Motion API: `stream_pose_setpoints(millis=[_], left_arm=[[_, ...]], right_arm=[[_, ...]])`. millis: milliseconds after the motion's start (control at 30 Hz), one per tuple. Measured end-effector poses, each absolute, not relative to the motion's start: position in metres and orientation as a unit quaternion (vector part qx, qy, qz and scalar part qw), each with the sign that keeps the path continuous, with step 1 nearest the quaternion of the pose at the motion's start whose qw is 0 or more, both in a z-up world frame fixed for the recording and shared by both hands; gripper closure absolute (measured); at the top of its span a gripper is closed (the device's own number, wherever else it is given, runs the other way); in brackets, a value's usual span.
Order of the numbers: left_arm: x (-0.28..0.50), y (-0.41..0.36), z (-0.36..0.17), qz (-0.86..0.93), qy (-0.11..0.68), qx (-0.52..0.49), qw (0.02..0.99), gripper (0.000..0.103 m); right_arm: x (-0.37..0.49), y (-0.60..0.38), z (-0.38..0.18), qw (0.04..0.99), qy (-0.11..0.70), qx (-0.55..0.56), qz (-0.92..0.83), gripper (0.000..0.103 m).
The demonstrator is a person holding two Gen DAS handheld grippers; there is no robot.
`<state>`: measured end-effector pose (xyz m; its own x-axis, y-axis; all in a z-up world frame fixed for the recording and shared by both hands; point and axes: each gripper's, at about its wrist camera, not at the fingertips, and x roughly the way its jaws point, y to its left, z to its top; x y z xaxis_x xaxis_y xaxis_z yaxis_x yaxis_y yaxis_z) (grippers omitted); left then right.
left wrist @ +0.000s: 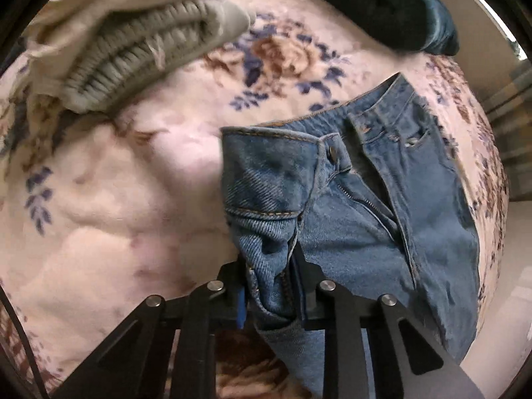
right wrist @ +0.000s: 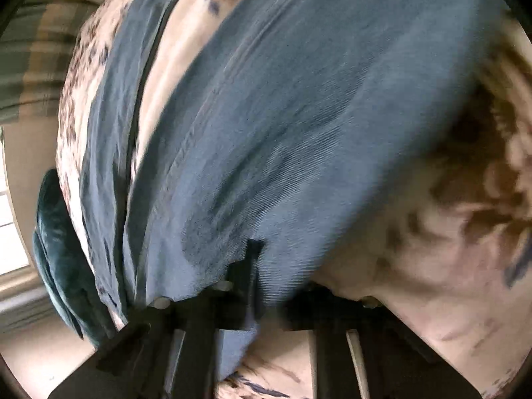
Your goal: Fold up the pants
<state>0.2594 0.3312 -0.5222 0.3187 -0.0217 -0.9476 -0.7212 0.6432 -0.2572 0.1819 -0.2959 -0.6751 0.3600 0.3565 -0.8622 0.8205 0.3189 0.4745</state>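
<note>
Blue denim jeans (left wrist: 365, 206) lie on a floral blanket (left wrist: 133, 199), waistband up, fly open with a metal button showing. My left gripper (left wrist: 271, 276) is shut on a bunched fold of the jeans at the waist's left side. In the right wrist view the jeans (right wrist: 299, 133) fill the frame as a long leg panel, blurred by motion. My right gripper (right wrist: 262, 266) is shut on the jeans' fabric, which drapes over its fingers and hides most of them.
A folded beige ribbed knit garment (left wrist: 139, 46) lies at the blanket's upper left. A dark teal velvet cushion (left wrist: 399, 3) sits at the top, and it also shows at the left of the right wrist view (right wrist: 56, 249). The blanket's edge (left wrist: 492, 173) drops off at right.
</note>
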Motion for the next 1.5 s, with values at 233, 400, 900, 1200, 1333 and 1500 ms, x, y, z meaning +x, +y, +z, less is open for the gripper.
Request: stream_pose_setpoints(millis=[233,400,900,1200,1333,1500], left_arm=[[0.226,0.352,-0.544,0.227,0.575,-0.365,0.696,0.076],[0.231,0.297,-0.501,0.224,0.621,-0.185,0.728,0.07],[0.48,0.099,-0.476,-0.082,0.606,0.164,0.774,0.059],[0.602,0.069,-0.582,-0.184,0.684,0.256,0.658,0.059],[0.619,0.082,-0.616,-0.235,0.718,0.242,0.609,0.057],[0.631,0.091,-0.629,-0.248,0.724,0.233,0.6,0.056]], right_arm=[[0.161,-0.29,-0.641,0.643,0.558,0.495,-0.173,0.096],[0.187,-0.288,-0.65,0.607,0.652,0.43,-0.145,0.049],[0.429,-0.153,-0.537,0.729,0.672,-0.036,0.121,0.012],[0.616,-0.067,-0.615,0.66,0.671,-0.268,0.206,0.013],[0.659,-0.059,-0.643,0.636,0.681,-0.281,0.232,0.013],[0.683,-0.06,-0.675,0.607,0.701,-0.269,0.26,0.013]])
